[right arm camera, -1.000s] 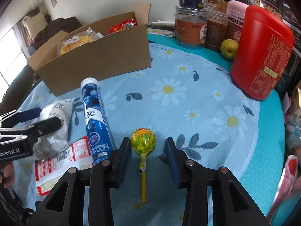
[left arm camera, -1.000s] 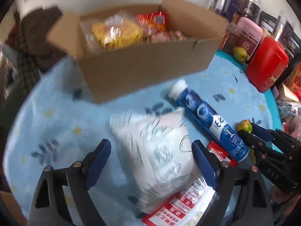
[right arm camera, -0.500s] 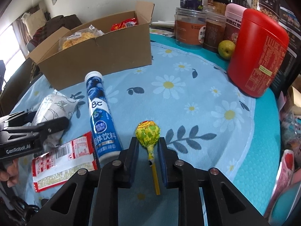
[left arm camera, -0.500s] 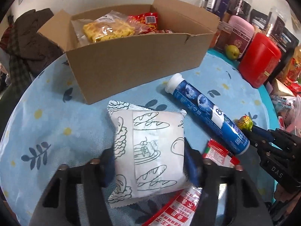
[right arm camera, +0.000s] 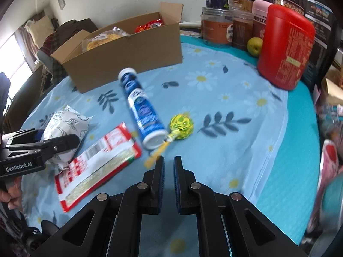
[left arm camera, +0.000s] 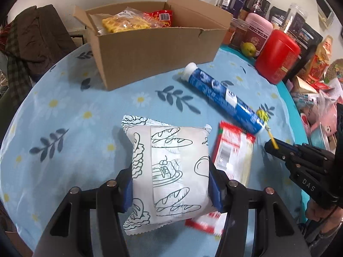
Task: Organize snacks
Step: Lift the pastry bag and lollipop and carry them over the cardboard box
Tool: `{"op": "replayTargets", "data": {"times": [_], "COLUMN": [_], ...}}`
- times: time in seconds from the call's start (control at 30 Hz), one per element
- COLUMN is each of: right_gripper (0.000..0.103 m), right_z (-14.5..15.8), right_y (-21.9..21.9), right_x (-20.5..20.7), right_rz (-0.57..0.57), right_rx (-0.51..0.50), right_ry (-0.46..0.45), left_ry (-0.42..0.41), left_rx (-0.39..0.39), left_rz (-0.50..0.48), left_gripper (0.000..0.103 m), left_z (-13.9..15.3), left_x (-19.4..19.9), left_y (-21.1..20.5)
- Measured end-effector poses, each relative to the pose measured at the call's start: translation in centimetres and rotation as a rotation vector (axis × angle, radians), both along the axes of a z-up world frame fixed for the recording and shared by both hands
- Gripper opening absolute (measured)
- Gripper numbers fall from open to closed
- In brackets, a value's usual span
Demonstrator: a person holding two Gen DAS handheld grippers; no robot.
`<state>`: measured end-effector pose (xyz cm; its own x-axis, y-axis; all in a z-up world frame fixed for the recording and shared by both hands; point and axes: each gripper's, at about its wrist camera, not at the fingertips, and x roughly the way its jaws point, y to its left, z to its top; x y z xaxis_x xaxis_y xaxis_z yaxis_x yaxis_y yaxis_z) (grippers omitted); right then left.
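- The left tongs (left arm camera: 170, 177) are closed on the bread packet (left arm camera: 171, 160), gripping its two sides just above the table (left arm camera: 64, 111).
- The cardboard box (left arm camera: 154, 49) lies straight ahead on the far side, its long axis running left to right.
- The right tongs (right arm camera: 169, 162) are nearly closed, and nothing shows between them.
- The lollipop (right arm camera: 181, 126) has its stick end just left of their tips.

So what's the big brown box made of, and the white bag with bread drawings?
The brown box looks like plain matte cardboard, with folded flaps and a small torn edge. The white bag seems to be thin, slightly shiny plastic film with zigzag-cut sealed ends, though it could be paper-coated.
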<state>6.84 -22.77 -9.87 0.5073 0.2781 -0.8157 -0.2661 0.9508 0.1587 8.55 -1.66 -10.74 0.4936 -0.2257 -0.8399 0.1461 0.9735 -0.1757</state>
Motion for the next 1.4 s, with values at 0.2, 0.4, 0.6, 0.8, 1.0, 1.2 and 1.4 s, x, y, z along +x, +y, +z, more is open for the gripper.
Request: {"op": "replayTargets", "data": {"times": [0.2, 0.4, 0.6, 0.8, 1.0, 1.2, 1.4], "right_gripper": [0.025, 0.045, 0.045, 0.040, 0.031, 0.026, 0.026], "right_z": [0.6, 1.4, 1.7, 0.9, -0.5, -0.9, -0.2], "right_y": [-0.1, -0.6, -1.3, -1.5, -1.1, -0.7, -0.5], "right_x": [-0.5, -0.2, 1.1, 3.5, 5.1, 5.0, 3.8], "right_rz": [-0.044, -0.079, -0.118, -0.136, -0.106, -0.096, -0.092], "right_rx": [0.003, 0.020, 0.034, 0.003, 0.010, -0.009, 0.002], "right_ry": [-0.020, -0.042, -0.052, -0.043, 0.003, -0.011, -0.021], "left_ry": [-0.013, -0.045, -0.067, -0.070, -0.059, -0.039, -0.062], "left_rx": [-0.017, -0.018, -0.024, -0.036, -0.042, -0.046, -0.050], "left_rz": [0.022, 0.038, 0.034, 0.022, 0.024, 0.039, 0.041], "left_gripper": [0.056, 0.056, 0.056, 0.056, 0.056, 0.056, 0.056], "left_z": [0.1, 0.6, 1.2, 1.5, 1.3, 0.7, 1.7], "left_x": [-1.0, -1.0, 0.0, 1.3, 2.2, 2.6, 2.0], "left_y": [0.7, 1.0, 0.4, -0.2, -0.3, 0.2, 0.4]}}
